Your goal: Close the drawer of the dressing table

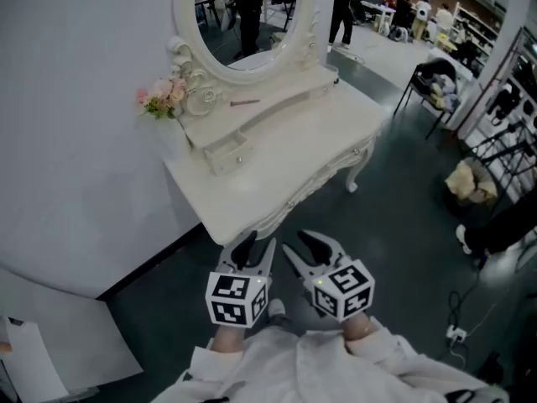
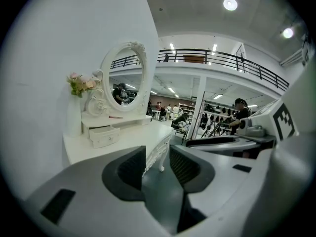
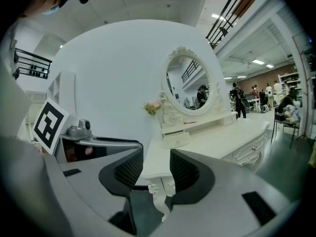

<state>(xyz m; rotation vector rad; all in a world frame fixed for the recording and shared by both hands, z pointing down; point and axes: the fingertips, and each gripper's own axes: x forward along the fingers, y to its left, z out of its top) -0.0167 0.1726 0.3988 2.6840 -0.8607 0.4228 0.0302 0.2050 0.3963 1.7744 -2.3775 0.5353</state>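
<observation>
Jutting open at ten o'clock on the ornate white bench (image 1: 294, 158), the small white drawer (image 1: 225, 154) awaits closing; the left hand-held gripper (image 1: 256, 246) and right hand-held gripper (image 1: 296, 243) hover released, empty.

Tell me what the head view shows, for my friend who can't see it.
A white table stands against a wall with its small drawer pulled out, below an oval mirror and beside pink flowers. The left gripper and right gripper, both open and empty, hover just short of the table's near edge.
</observation>
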